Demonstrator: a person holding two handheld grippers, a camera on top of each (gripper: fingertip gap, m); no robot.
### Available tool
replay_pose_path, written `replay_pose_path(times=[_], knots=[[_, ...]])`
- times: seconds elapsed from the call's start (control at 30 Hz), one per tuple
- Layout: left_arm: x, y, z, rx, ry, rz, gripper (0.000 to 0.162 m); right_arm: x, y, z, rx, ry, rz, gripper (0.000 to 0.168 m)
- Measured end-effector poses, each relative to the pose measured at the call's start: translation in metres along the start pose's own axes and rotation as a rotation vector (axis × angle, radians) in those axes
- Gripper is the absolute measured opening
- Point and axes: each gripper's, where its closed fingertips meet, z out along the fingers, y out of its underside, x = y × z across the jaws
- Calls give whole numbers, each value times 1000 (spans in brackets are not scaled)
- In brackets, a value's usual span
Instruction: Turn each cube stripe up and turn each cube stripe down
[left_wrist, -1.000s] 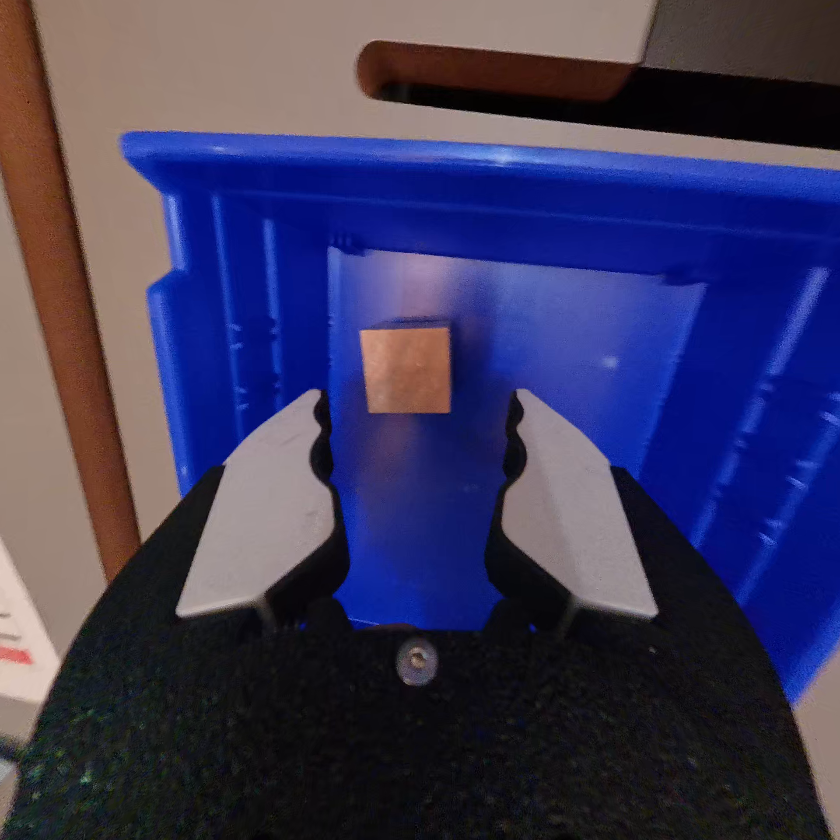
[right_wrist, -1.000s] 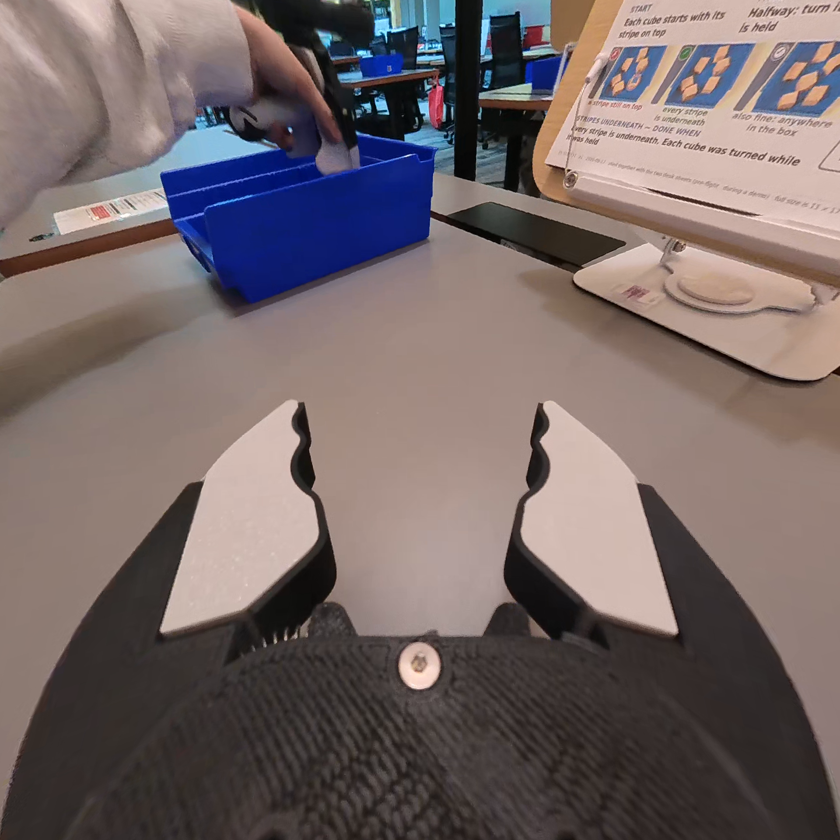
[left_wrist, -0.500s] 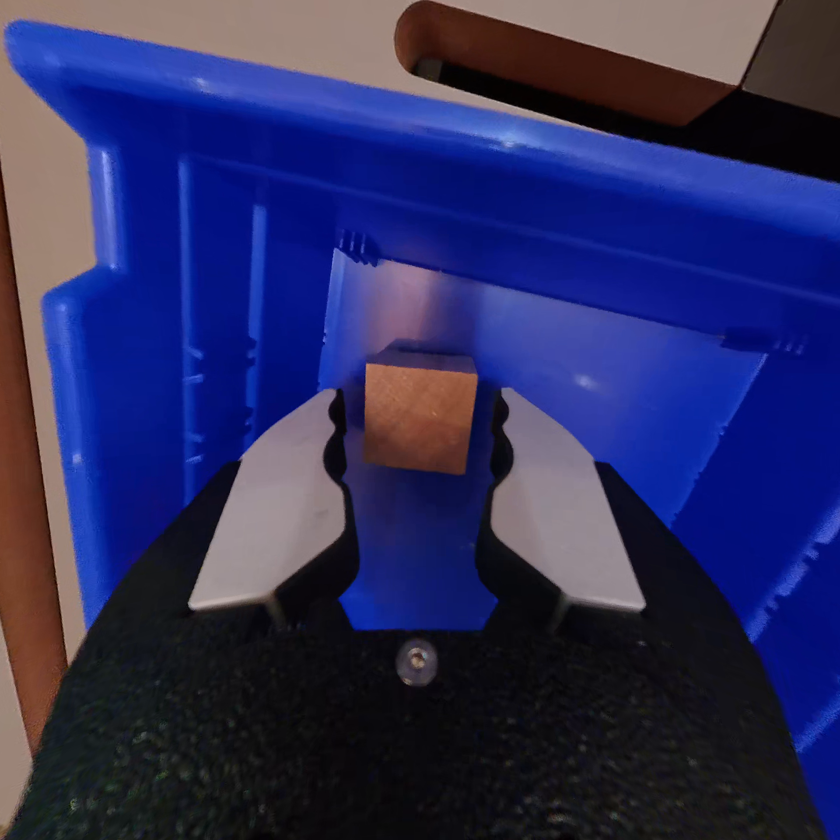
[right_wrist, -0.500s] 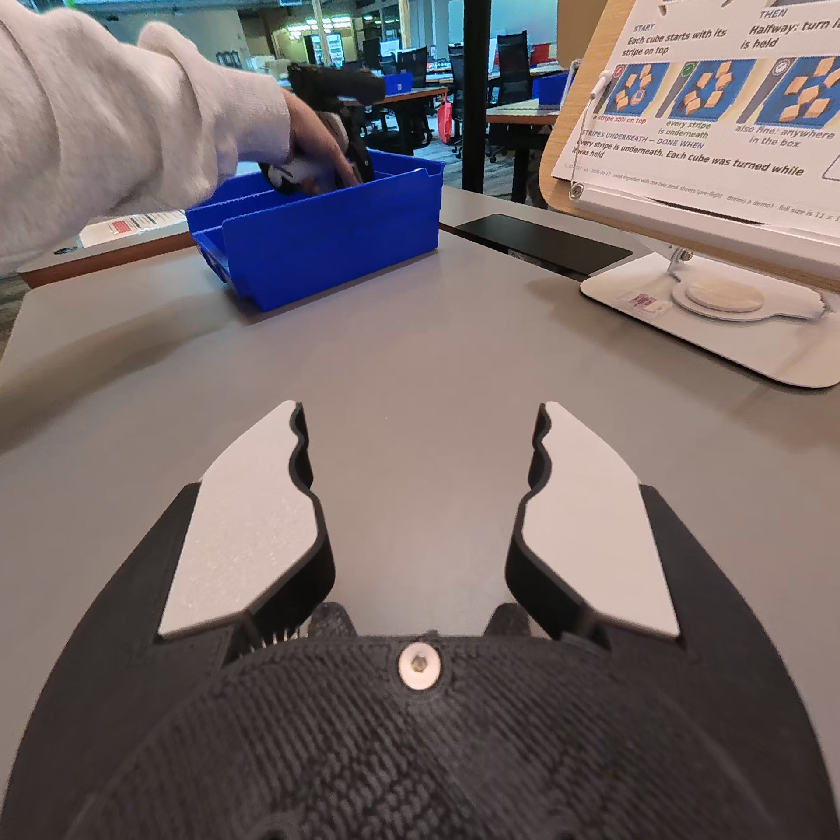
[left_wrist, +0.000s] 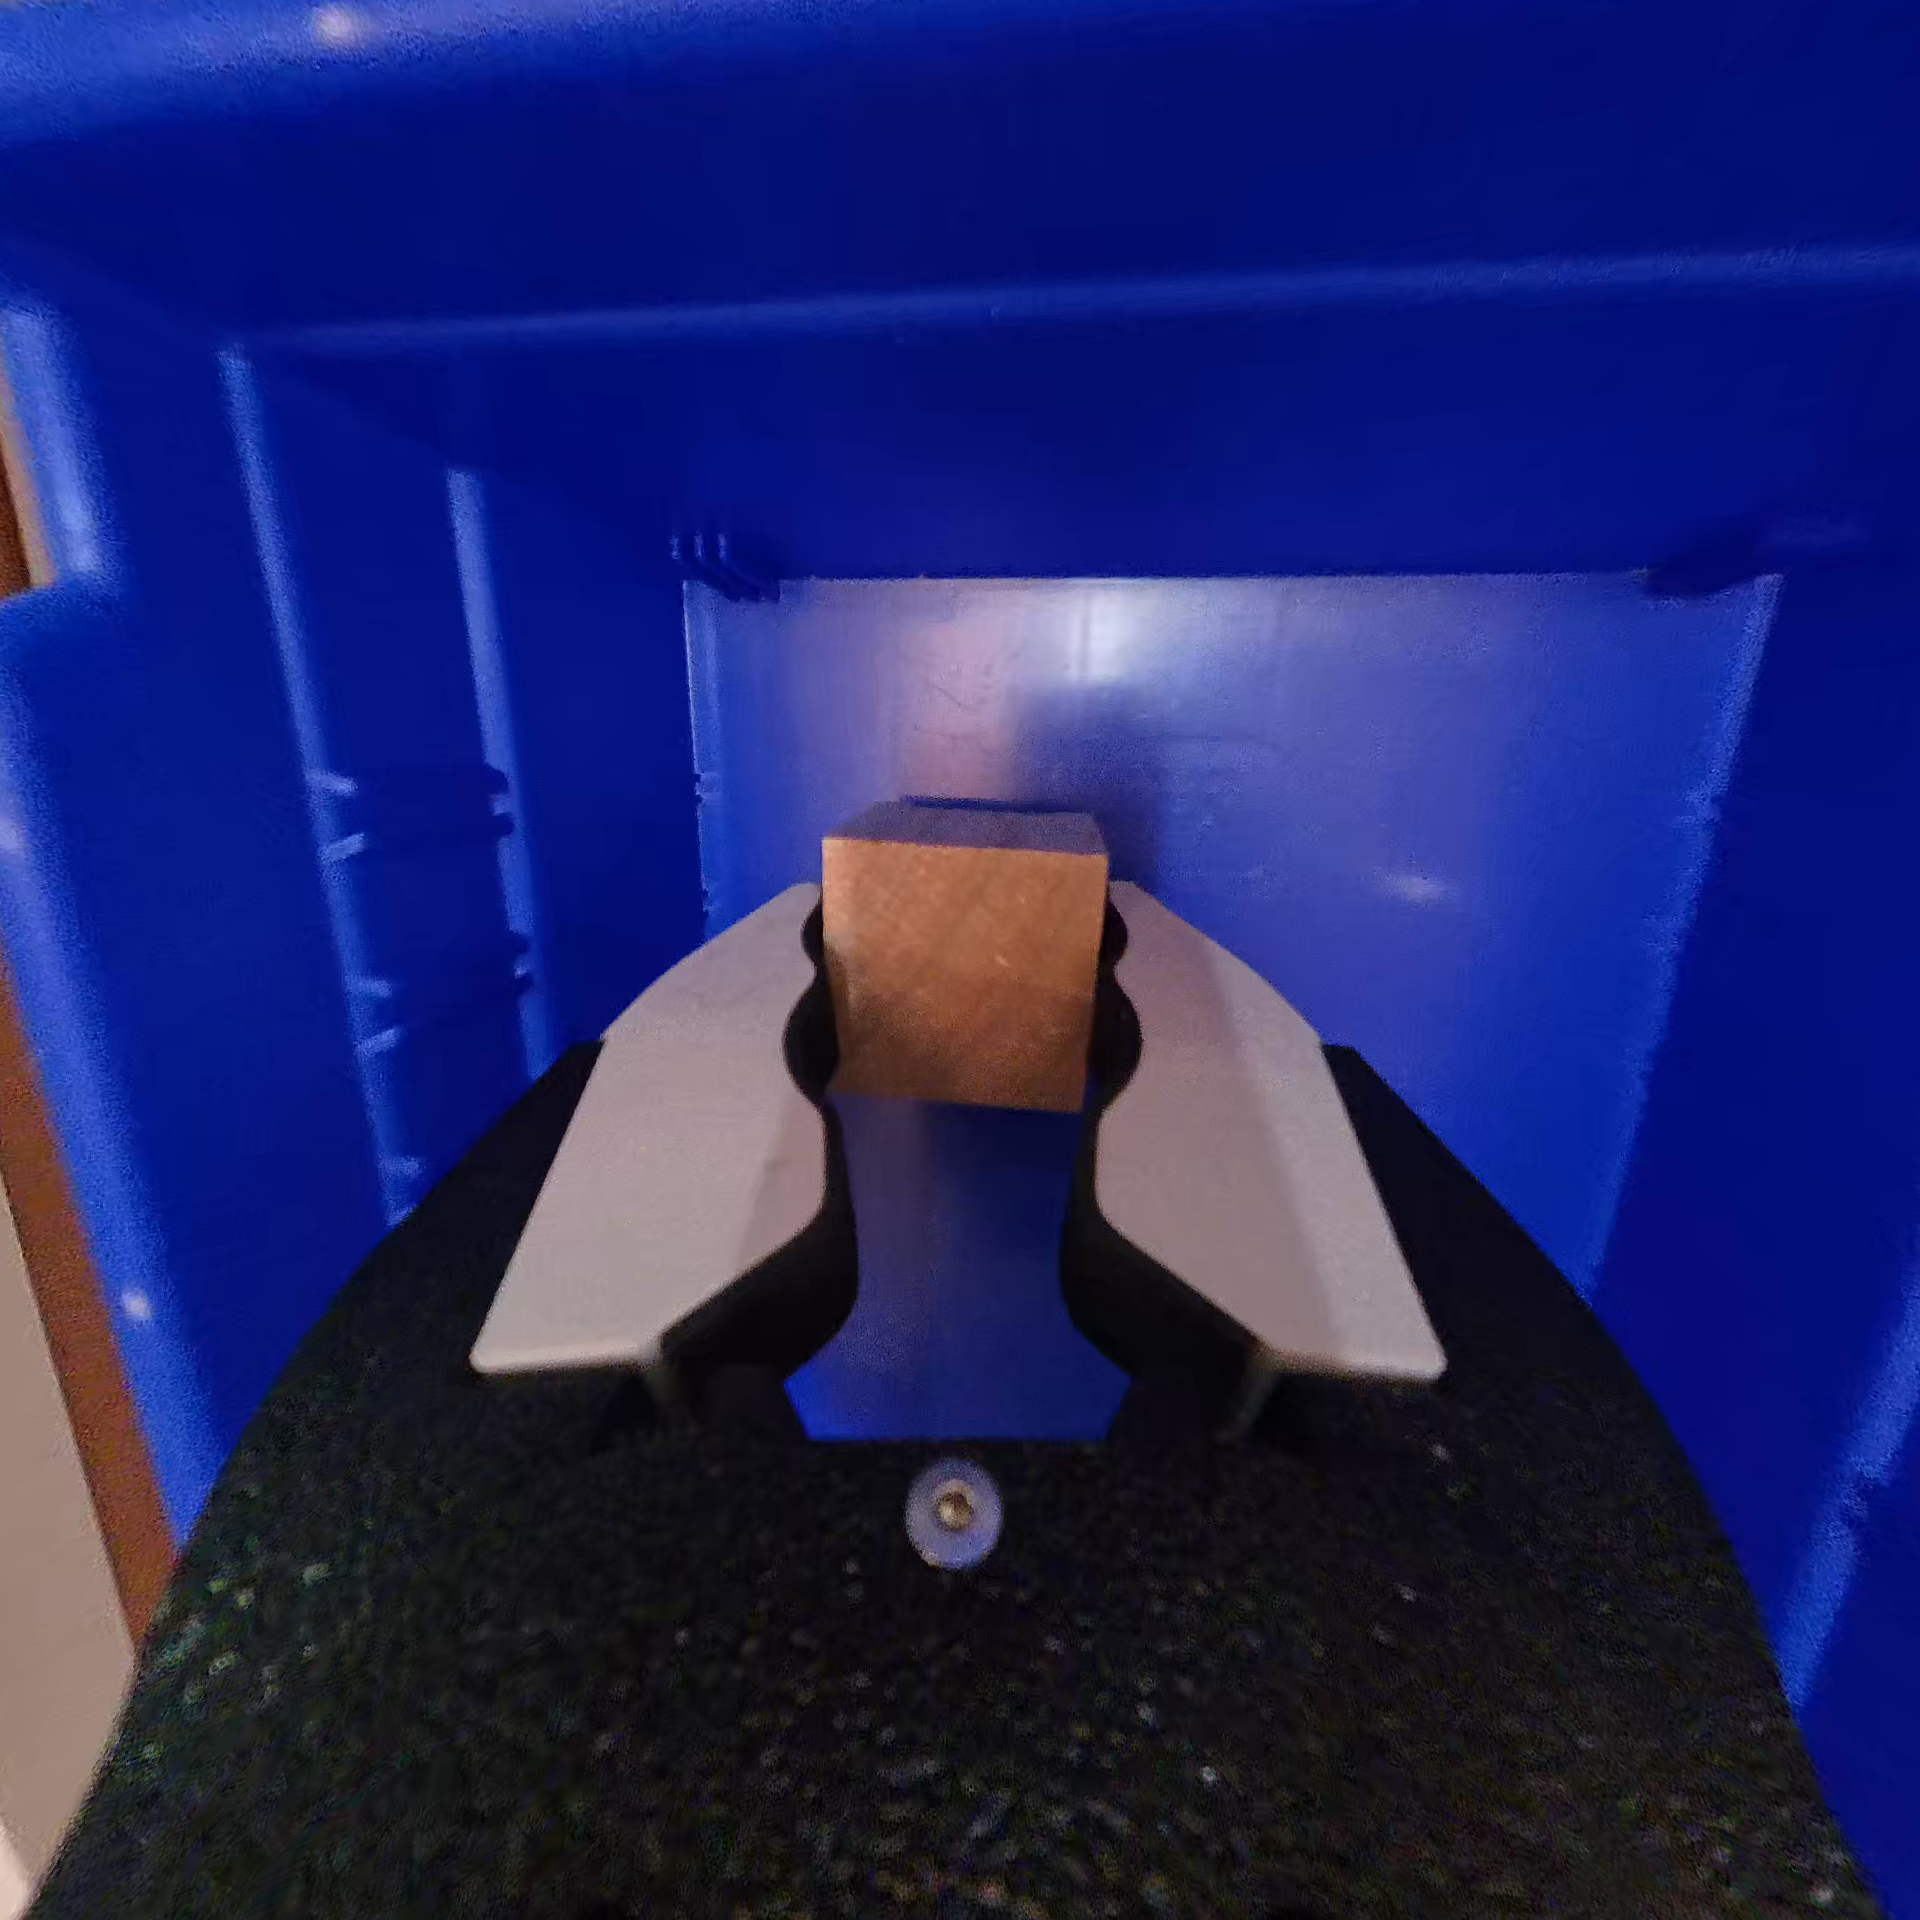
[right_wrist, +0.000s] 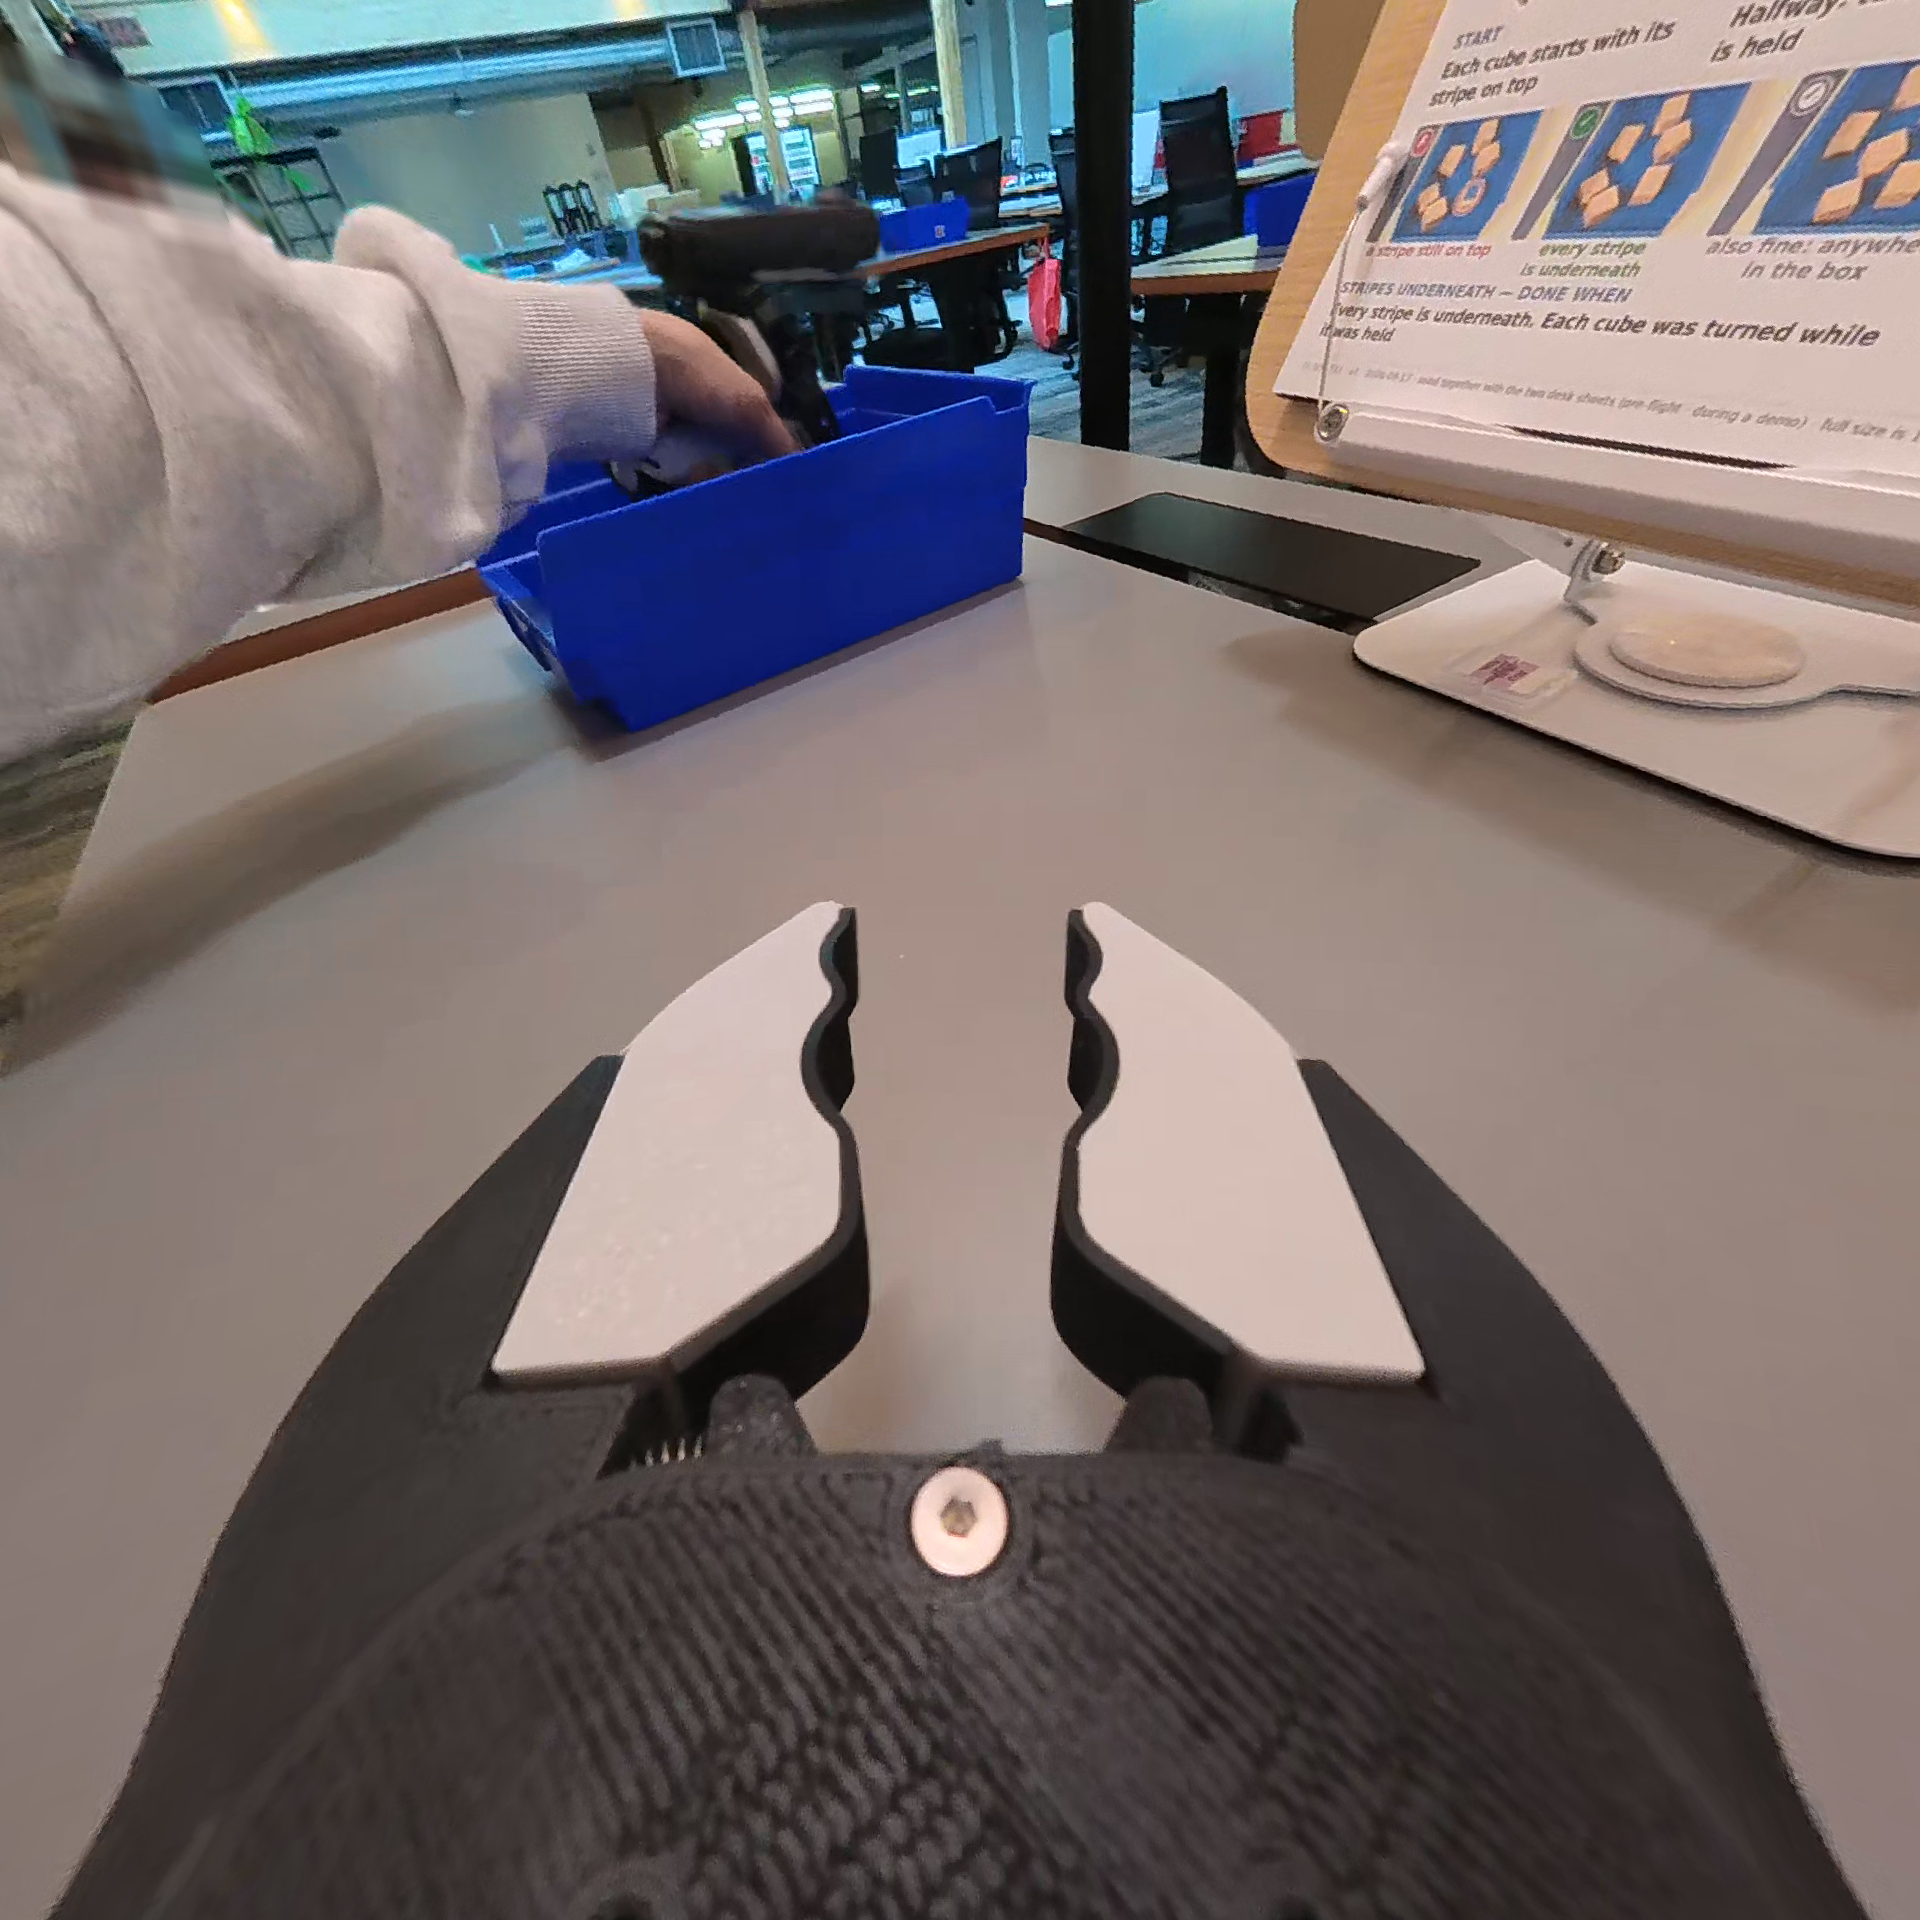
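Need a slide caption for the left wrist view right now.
Left gripper closes its fingers on a plain-faced wooden cube inside the blue bin.

The right gripper (right_wrist: 961, 961) is held low over the grey bench (right_wrist: 1039, 790), its jaws parted with nothing between them. Farther off, a blue bin (right_wrist: 790, 582) is seen on the bench, and a hand (right_wrist: 707, 390) in a pale sleeve (right_wrist: 260, 436) is reached into it. A white stand (right_wrist: 1662, 707) with a printed sheet (right_wrist: 1662, 208) is placed at the right.
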Motion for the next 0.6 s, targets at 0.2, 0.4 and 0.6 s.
replay_pose_path(times=[0.2,0.4,0.6], knots=[[63,-23,-106,436,437,-46,46,-4,0,2,-2,-27,29,58],[155,5,-245,834,996,74,45,-19,-5,6,22,-123,110,78],[265,72,-306,1048,1436,253,45,-31,-31,3,140,-202,316,96]])
